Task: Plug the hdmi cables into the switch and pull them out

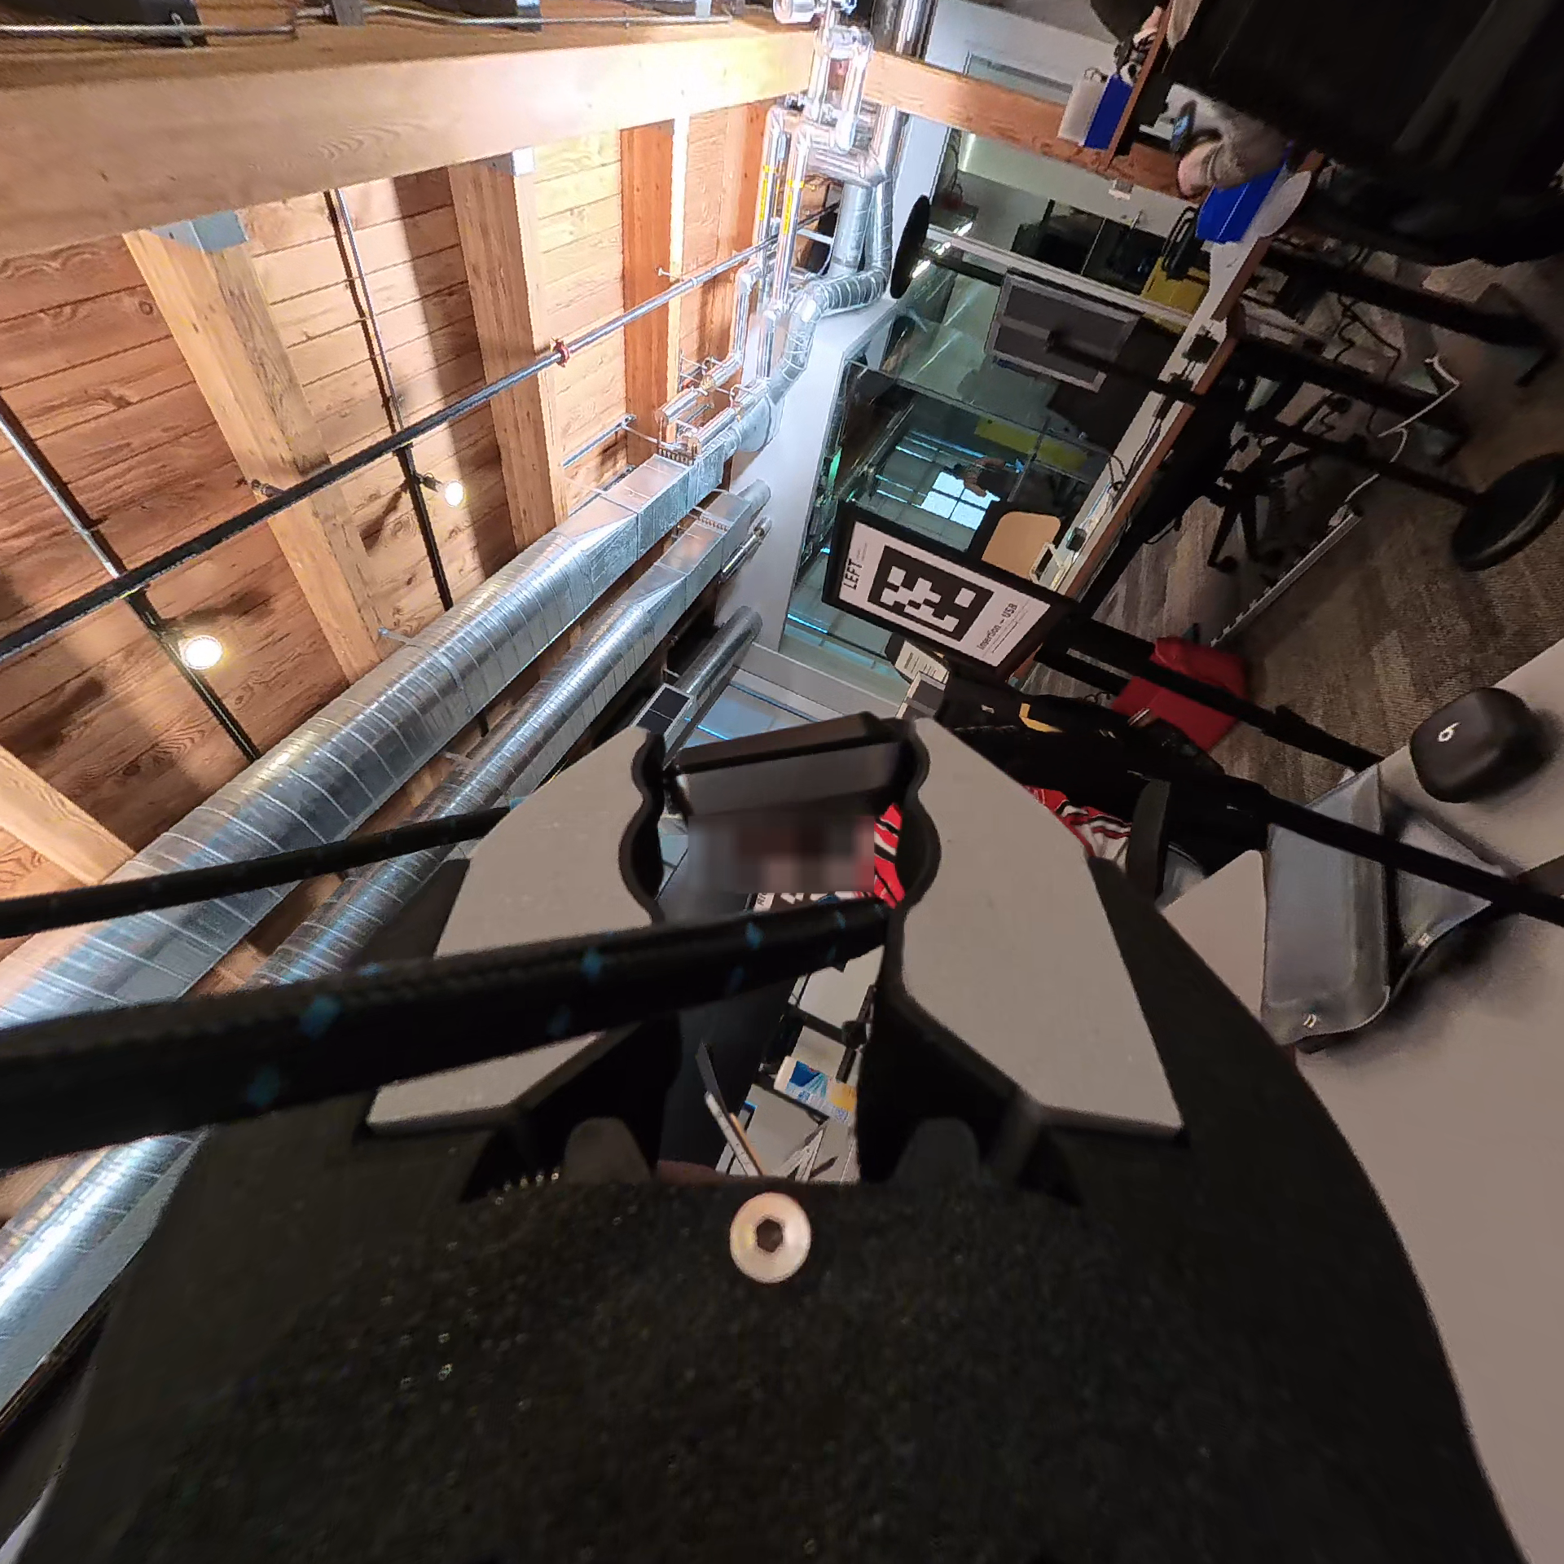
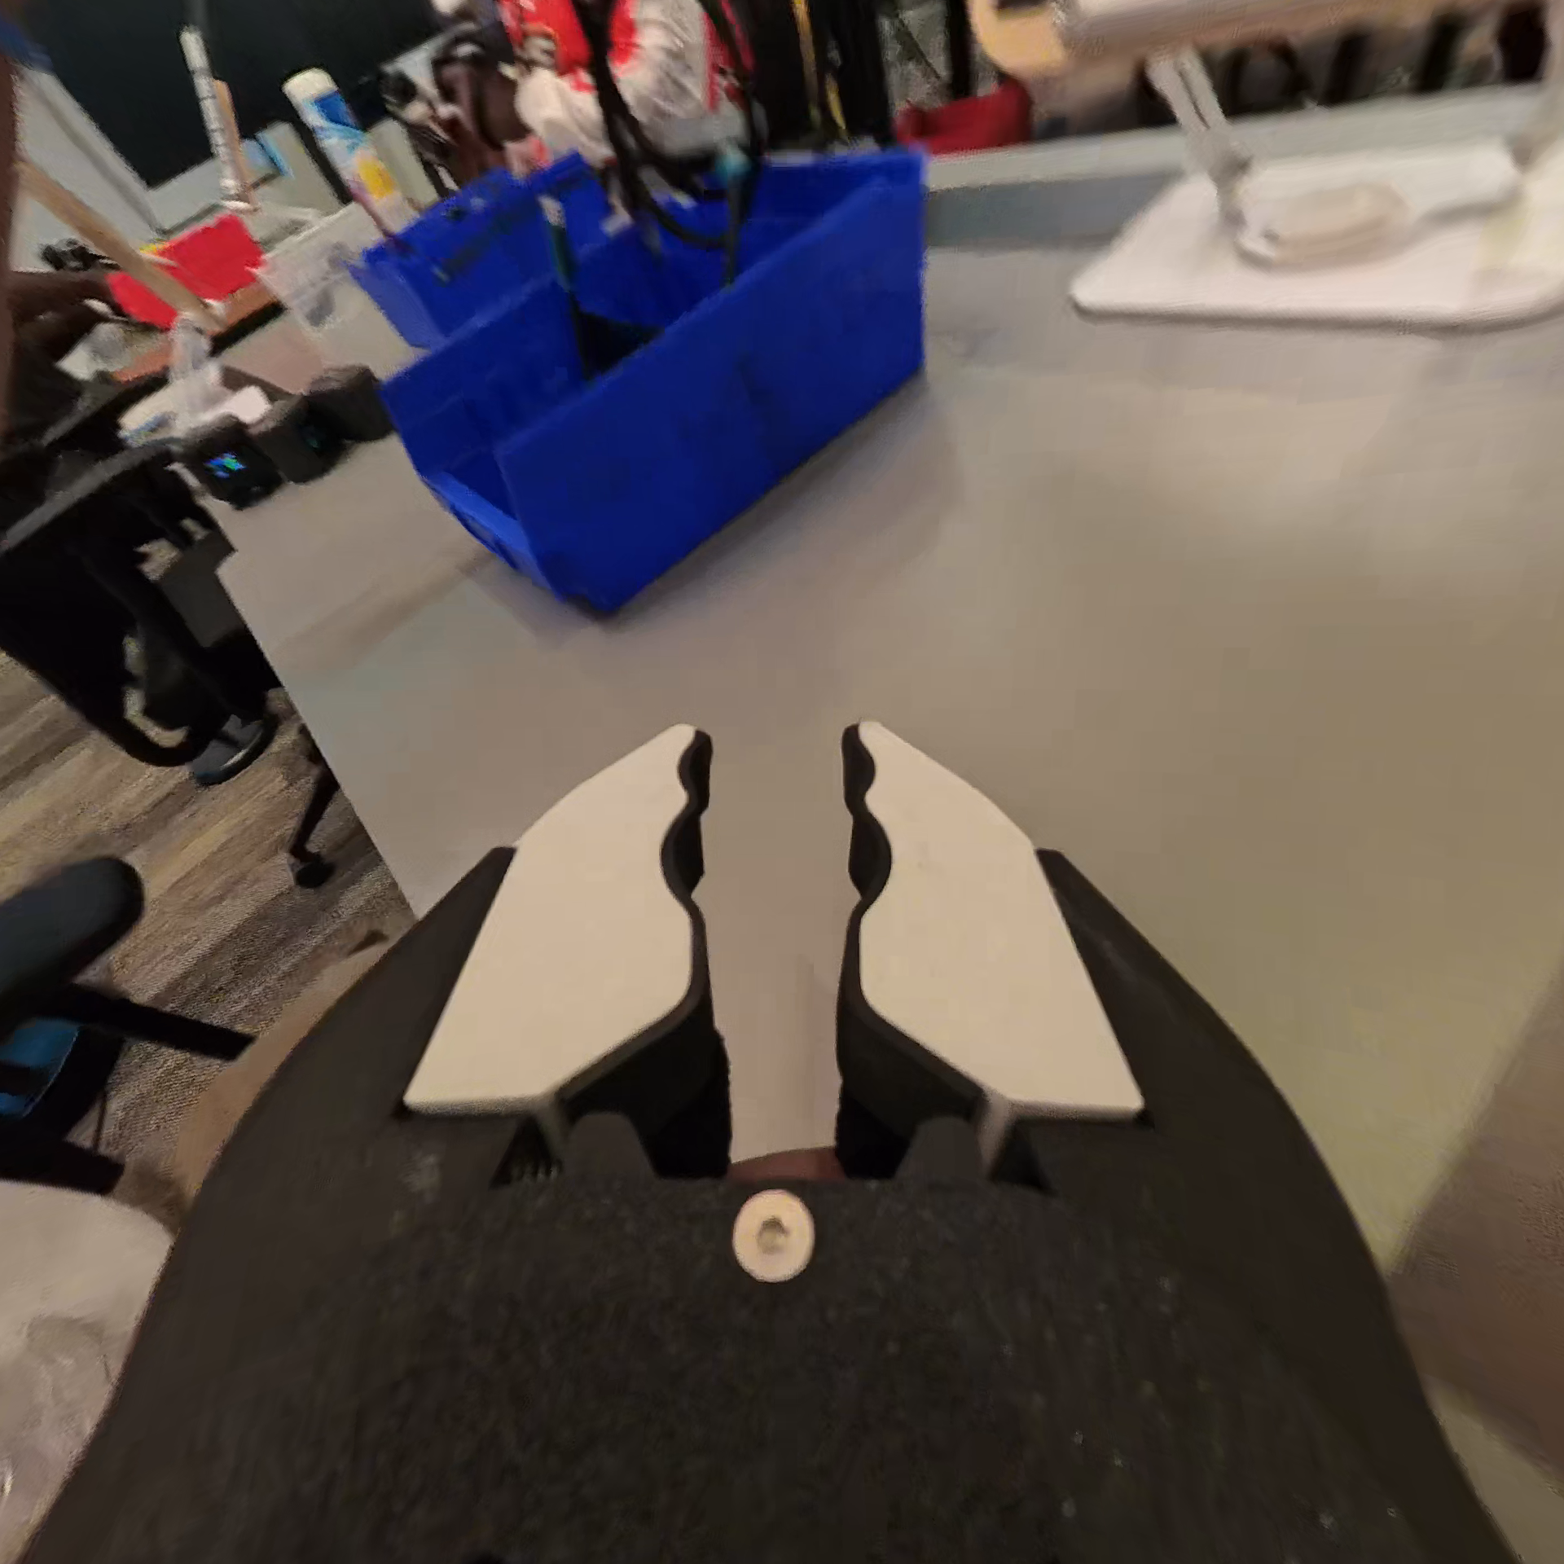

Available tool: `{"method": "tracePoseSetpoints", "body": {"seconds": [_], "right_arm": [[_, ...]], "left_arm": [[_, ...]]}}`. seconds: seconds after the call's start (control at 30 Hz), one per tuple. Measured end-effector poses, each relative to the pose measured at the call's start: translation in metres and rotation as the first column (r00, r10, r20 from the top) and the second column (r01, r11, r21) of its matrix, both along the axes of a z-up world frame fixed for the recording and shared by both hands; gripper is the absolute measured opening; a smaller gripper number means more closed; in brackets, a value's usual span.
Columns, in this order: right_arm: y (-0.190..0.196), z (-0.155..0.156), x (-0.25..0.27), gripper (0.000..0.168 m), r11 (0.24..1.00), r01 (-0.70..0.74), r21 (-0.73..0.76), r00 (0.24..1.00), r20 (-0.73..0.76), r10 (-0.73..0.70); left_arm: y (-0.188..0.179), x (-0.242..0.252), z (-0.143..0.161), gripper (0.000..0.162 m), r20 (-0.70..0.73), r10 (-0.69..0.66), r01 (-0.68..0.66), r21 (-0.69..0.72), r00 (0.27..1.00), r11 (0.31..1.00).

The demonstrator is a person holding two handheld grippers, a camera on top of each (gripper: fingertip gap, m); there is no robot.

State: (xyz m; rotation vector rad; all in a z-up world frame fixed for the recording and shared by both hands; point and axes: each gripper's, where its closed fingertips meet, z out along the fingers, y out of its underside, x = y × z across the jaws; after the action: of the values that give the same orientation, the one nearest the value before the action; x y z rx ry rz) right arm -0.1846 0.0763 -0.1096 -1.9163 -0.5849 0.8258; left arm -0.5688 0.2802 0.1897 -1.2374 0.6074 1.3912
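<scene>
Left claw point(image 1: 783, 766) is tipped up toward the ceiling, its fingers clamped on a dark boxy piece at the tips, which I take to be the switch point(image 1: 787, 774), lifted well clear of the table point(image 1: 1439, 1142). A thick black braided hdmi cable point(image 1: 423, 1007) runs across the claw from the left and ends between the fingers; whether its plug is seated in the switch, I can't tell. A thinner black cable point(image 1: 254, 876) crosses behind.

Over on the right, the right claw point(image 2: 777, 745) is partly open, nothing in it, hovering above the bare grey table point(image 2: 1185, 635), with a blue bin point(image 2: 677, 440) full of cables beyond.

The danger here: that heavy cable hangs off to one side, so its weight could twist the switch in the grip or drag it loose. And if the empty claw tugs on the cord instead of the plug, the switch could be yanked out of the left claw altogether
</scene>
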Motion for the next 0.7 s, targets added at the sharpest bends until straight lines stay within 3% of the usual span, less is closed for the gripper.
{"method": "tracePoseSetpoints", "body": {"seconds": [0.17, 0.23, 0.33, 0.47, 0.57, 0.7], "right_arm": [[0.065, 0.077, -0.091, 0.03, 0.982, -0.149, 0.116, 0.986, -0.06, 0.157], [0.1, 0.086, -0.119, 0.03, 0.981, -0.157, 0.111, 0.985, -0.053, 0.164], [0.13, 0.069, -0.135, 0.03, 0.987, -0.146, 0.064, 0.989, -0.031, 0.148], [0.123, 0.016, -0.121, 0.03, 0.989, -0.14, -0.042, 0.99, 0.009, 0.14], [0.103, -0.016, -0.093, 0.03, 0.991, -0.112, -0.076, 0.992, 0.058, 0.116], [0.076, -0.032, -0.055, 0.03, 0.994, -0.068, -0.086, 0.993, 0.09, 0.076]], "left_arm": [[0.0, 0.01, -0.007, 0.052, 0.012, -0.021, 0.022, -0.02, 1.0, 1.0], [-0.001, 0.012, -0.007, 0.053, 0.006, -0.02, 0.02, -0.021, 1.0, 1.0], [-0.002, 0.015, 0.004, 0.053, 0.047, -0.046, 0.047, -0.016, 0.998, 0.999], [0.008, 0.02, 0.021, 0.052, 0.094, -0.075, 0.078, -0.028, 0.993, 0.997], [0.029, 0.049, -0.013, 0.052, 0.077, -0.137, 0.152, -0.225, 0.987, 0.962], [0.046, 0.085, -0.113, 0.053, 0.158, -0.158, 0.218, -0.513, 0.975, 0.83]]}}
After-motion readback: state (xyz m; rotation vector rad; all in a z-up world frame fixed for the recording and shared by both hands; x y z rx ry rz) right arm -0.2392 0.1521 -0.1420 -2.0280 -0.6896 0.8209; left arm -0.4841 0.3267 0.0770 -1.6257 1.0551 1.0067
